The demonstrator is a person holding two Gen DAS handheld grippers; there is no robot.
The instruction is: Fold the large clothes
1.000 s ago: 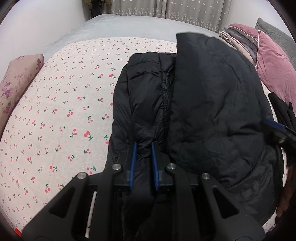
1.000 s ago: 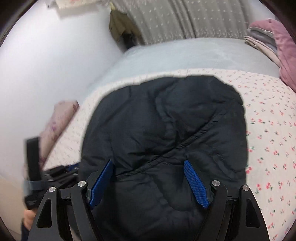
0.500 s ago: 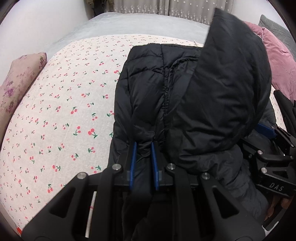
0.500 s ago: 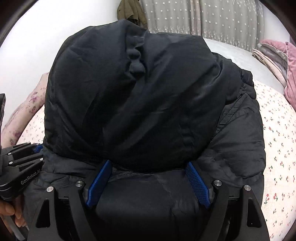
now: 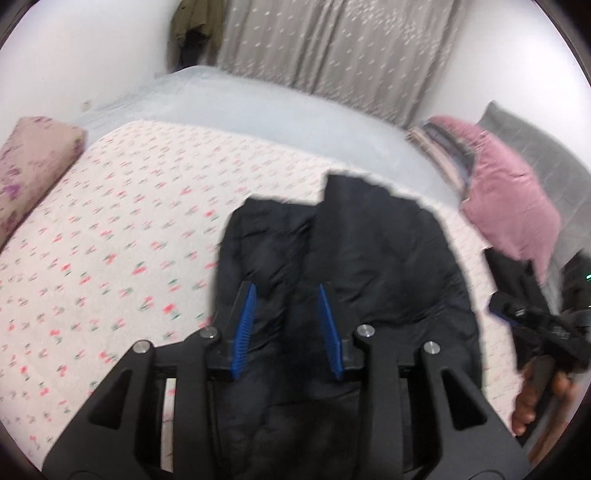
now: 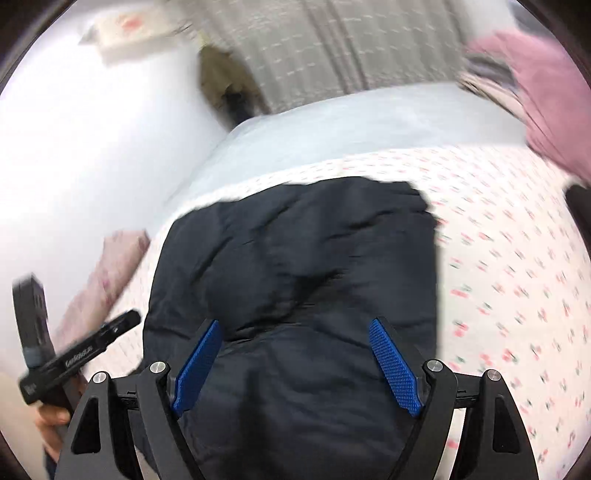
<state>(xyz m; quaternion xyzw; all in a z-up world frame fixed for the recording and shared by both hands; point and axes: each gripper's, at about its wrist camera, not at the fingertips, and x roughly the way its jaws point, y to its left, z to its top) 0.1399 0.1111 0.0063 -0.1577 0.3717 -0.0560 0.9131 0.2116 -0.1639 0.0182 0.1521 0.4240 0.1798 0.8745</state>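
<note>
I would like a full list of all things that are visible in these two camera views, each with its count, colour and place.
black padded jacket: one, black, folded on the cherry-print sheet, under both tongs
cherry-print bed sheet: one, cream with red cherries, covers the near bed
plain bed cover: one, pale blue-grey, far part of the bed
floral pillow: one, dusty pink, left edge of the bed
velvet quilt pile: one, pink, right side
dotted curtain: one, grey, back wall
hanging garment: one, olive, beside the curtain
left tongs: one, black with blue pads, opening, over the jacket
right tongs: one, black with blue pads, wide open
hands: two, gripping the handles
</note>
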